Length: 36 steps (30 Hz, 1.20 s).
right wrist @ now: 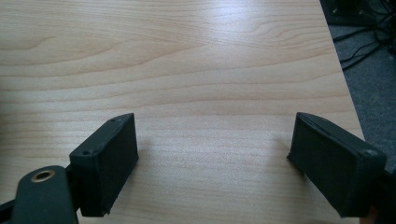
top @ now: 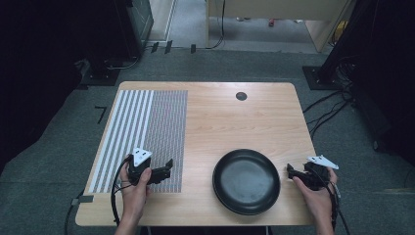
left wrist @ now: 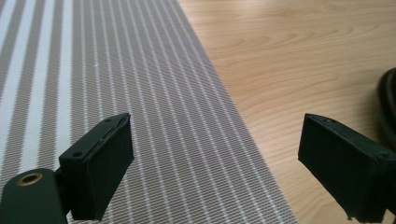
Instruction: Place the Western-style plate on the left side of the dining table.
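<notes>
We hold the left claw [top: 169, 167] spread wide over the striped mat [top: 147, 132], the right claw [top: 290, 171] also released; the black pan [top: 246, 181] on the desk [top: 235, 117] sits untouched, so nothing looks started.

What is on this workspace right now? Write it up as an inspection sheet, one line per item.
Surface: wooden table, round dark grommet near the far edge.
Job's things: black pan at front right; striped mat flat on the left side.
Clutter: nothing seen.
Grippers: left hand-held gripper over the mat's near edge, jaws wide apart, holding nothing; right hand-held gripper beside the pan's right rim, jaws wide apart, holding nothing.
Cables: black cable trailing from the left gripper; loose cables on the floor at right.
Surroundings: grey carpet, dark equipment at both sides.
</notes>
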Each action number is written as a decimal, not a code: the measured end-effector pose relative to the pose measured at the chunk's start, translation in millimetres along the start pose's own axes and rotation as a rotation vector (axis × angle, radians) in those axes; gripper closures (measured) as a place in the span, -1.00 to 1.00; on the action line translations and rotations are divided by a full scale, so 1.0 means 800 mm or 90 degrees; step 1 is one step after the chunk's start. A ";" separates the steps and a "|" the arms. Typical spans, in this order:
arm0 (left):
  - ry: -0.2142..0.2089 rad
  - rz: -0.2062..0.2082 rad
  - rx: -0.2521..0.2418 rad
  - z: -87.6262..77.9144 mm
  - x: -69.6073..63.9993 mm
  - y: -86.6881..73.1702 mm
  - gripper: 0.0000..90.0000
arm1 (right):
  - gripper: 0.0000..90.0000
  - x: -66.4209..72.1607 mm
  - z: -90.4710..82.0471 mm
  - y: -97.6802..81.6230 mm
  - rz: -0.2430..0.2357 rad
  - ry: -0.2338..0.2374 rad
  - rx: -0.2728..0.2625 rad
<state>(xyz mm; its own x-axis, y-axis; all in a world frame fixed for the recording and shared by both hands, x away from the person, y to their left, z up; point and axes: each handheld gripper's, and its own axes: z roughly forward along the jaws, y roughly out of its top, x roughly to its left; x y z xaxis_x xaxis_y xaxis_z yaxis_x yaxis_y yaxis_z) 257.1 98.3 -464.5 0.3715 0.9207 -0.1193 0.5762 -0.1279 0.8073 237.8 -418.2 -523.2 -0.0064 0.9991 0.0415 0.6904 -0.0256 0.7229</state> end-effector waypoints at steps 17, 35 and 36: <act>-0.078 0.029 0.002 0.007 -0.063 0.002 -0.77 | -0.58 0.010 -0.044 0.012 0.020 -0.010 -0.043; -0.146 0.044 0.007 0.012 -0.109 -0.001 -0.77 | -0.10 0.042 -0.078 0.017 0.016 0.062 -0.116; -0.145 0.044 0.009 0.013 -0.111 -0.001 -0.77 | -0.08 0.044 -0.078 0.017 0.009 0.072 -0.116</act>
<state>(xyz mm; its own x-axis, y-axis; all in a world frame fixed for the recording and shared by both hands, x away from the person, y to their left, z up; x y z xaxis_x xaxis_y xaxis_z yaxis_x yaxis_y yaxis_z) 231.0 12.8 -460.7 0.5647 0.8026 -0.1920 0.5523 -0.1947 0.8106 201.9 -385.6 -468.6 -0.0852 0.9888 0.1225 0.5487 -0.0560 0.8341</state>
